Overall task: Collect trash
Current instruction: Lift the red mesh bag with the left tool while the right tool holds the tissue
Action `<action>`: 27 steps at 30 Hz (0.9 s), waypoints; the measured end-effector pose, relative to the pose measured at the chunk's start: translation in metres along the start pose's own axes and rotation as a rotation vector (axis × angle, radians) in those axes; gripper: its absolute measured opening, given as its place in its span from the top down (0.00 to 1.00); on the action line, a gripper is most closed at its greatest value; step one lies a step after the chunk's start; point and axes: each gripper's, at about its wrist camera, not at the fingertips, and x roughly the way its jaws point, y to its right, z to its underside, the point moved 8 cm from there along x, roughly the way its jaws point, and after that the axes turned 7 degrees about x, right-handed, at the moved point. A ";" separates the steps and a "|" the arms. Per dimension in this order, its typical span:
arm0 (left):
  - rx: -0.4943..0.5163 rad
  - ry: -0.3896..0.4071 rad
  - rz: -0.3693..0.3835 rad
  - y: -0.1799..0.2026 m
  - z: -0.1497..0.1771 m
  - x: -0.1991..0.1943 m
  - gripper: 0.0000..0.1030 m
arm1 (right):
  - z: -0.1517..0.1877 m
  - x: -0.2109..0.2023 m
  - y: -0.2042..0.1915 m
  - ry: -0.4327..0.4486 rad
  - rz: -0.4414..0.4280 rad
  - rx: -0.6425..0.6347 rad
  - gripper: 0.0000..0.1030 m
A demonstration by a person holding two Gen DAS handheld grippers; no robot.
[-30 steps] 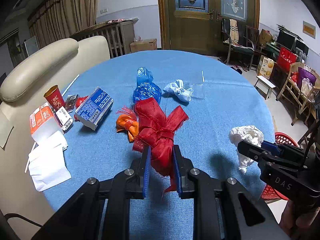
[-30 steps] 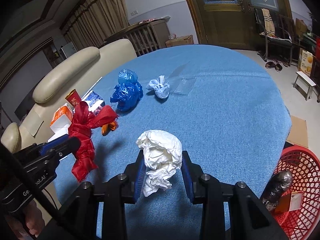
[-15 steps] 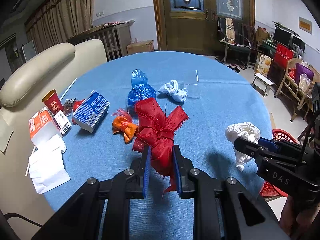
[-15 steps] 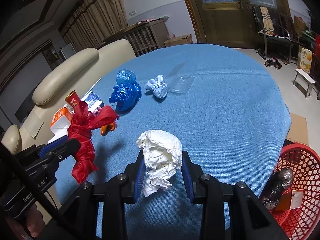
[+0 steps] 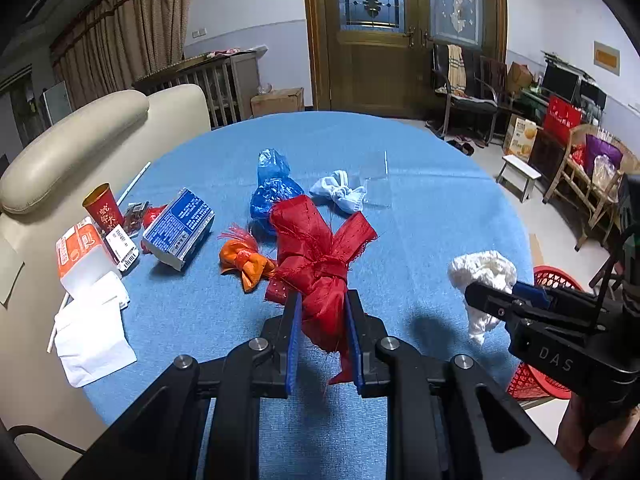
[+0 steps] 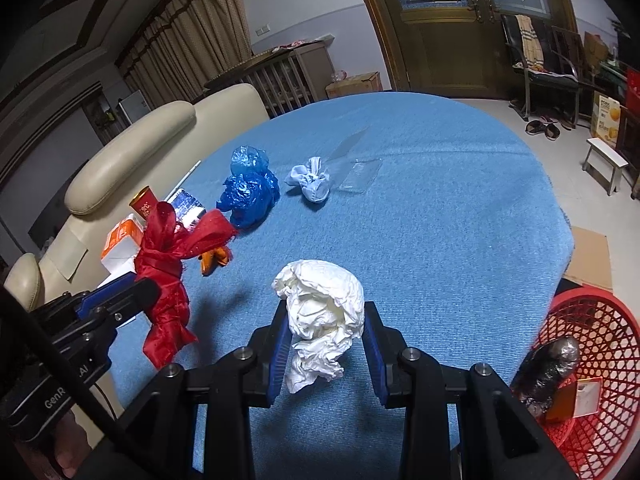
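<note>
My left gripper (image 5: 320, 312) is shut on a red ribbon bow (image 5: 316, 256) and holds it above the blue table; the bow also shows in the right wrist view (image 6: 168, 268). My right gripper (image 6: 324, 324) is shut on a crumpled white paper wad (image 6: 320, 308), seen from the left wrist at the right (image 5: 482, 276). A red mesh basket (image 6: 600, 320) stands on the floor at the table's right edge, holding a dark wrapped item and an orange pack.
On the blue tablecloth (image 5: 420, 208) lie an orange wrapper (image 5: 244, 260), a blue plastic bag (image 5: 272, 188), a pale blue cloth wad (image 5: 340, 192), a clear plastic lid (image 6: 356, 160), a blue carton (image 5: 180, 228), a red cup (image 5: 102, 208), an orange-white box and white papers. A cream sofa is at left.
Both grippers keep their hold and have lifted and drawn back slightly from the table. The trash on the table has not moved.
</note>
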 end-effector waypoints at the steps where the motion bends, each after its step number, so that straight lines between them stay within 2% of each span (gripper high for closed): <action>1: -0.008 0.009 0.002 -0.003 0.000 -0.002 0.78 | 0.001 0.000 0.000 -0.005 0.004 0.001 0.64; 11: -0.084 0.059 -0.010 -0.038 0.007 -0.014 0.78 | 0.003 0.013 -0.026 -0.049 0.036 -0.061 0.64; 16: -0.100 0.059 -0.009 -0.051 0.015 -0.016 0.78 | 0.004 0.018 -0.047 -0.064 0.020 -0.077 0.64; 27: -0.096 0.050 -0.014 -0.051 0.020 -0.020 0.78 | 0.010 0.010 -0.071 -0.050 -0.001 -0.127 0.64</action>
